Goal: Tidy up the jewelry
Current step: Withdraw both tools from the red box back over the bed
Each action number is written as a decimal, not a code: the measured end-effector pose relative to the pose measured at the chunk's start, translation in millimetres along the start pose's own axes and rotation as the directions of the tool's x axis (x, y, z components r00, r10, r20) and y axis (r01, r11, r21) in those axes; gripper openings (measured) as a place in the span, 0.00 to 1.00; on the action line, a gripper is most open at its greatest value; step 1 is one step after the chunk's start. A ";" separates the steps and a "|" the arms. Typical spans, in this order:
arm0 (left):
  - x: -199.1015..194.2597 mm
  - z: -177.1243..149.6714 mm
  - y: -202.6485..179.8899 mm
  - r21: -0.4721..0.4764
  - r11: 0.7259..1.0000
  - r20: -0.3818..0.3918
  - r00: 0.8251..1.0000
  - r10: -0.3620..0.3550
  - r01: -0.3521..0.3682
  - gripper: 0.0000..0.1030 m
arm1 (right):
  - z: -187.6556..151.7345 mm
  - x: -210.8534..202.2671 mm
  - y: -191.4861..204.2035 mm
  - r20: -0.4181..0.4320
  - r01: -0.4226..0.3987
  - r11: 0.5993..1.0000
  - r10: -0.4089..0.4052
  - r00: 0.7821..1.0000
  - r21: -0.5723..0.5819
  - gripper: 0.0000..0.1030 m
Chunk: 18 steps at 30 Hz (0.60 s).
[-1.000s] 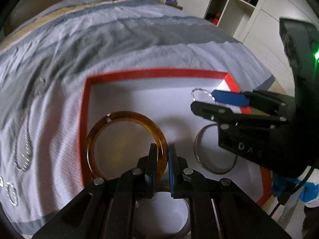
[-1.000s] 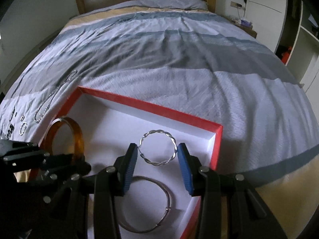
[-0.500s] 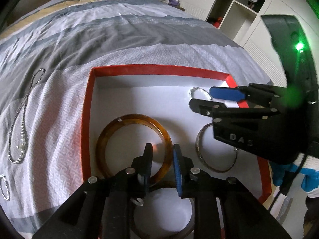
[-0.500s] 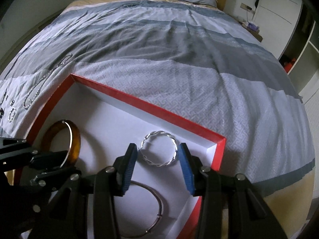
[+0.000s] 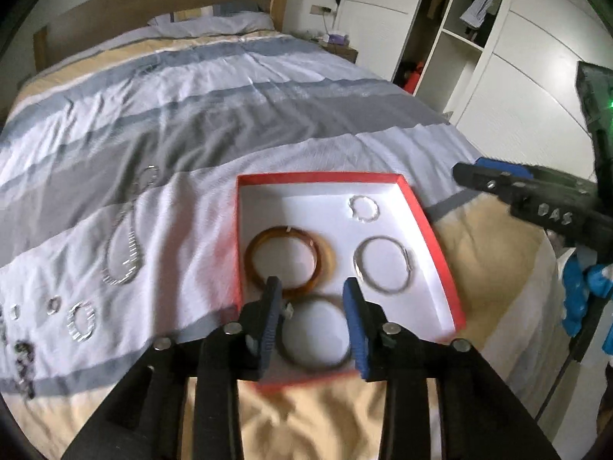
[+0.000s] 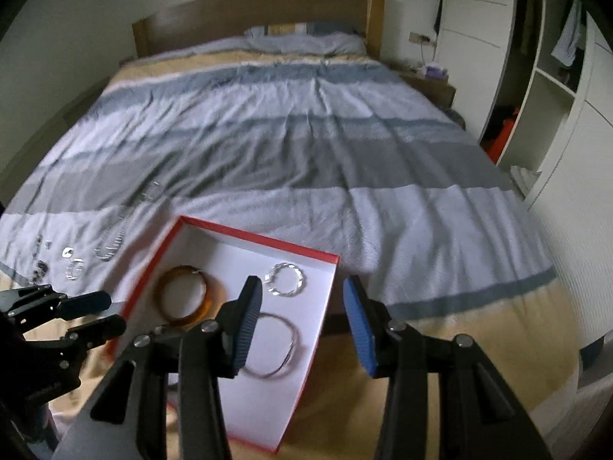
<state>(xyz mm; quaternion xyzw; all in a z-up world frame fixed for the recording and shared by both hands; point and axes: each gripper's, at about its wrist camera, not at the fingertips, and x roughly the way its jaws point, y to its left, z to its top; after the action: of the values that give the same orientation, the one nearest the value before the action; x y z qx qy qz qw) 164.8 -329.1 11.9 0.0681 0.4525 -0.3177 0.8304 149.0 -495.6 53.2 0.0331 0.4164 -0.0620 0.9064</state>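
A red-rimmed white box lies on the bed. In it lie an amber bangle, a twisted silver bangle, a plain silver bangle and a dull ring-shaped bangle at the near edge. My left gripper is open and empty, raised above the box's near edge. My right gripper is open and empty, above the box's right side; it shows at the right of the left wrist view. The box, amber bangle and twisted bangle show in the right wrist view.
Left of the box on the striped bedspread lie a silver chain necklace, a small bracelet, small rings and dark beads. A wooden headboard is at the back; white wardrobes stand on the right.
My left gripper let go of the amber bangle, which now lies flat in the box, and opened wide. Both grippers pulled back and up from the box.
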 end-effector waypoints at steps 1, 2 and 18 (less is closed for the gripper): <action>-12.0 -5.6 0.2 0.003 1.000 0.002 1.000 0.008 -0.008 0.36 | -3.1 -11.7 5.4 0.012 -0.002 1.000 0.002 1.000 -0.004 0.41; -21.5 -11.2 1.2 0.003 1.000 0.006 1.000 0.015 -0.015 0.36 | -5.5 -20.9 9.7 0.022 -0.004 1.000 0.004 1.000 -0.007 0.41; -157.9 -95.3 59.8 -0.125 0.974 0.116 0.972 0.204 -0.189 0.53 | -61.9 -131.9 97.1 0.116 -0.053 0.998 0.056 0.992 -0.034 0.41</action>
<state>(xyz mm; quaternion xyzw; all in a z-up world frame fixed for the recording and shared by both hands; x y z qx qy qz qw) 71.2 -170.2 71.5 0.0451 0.4064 -0.2114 0.8877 31.1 -381.3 113.9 0.0269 0.3626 -0.0326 0.9310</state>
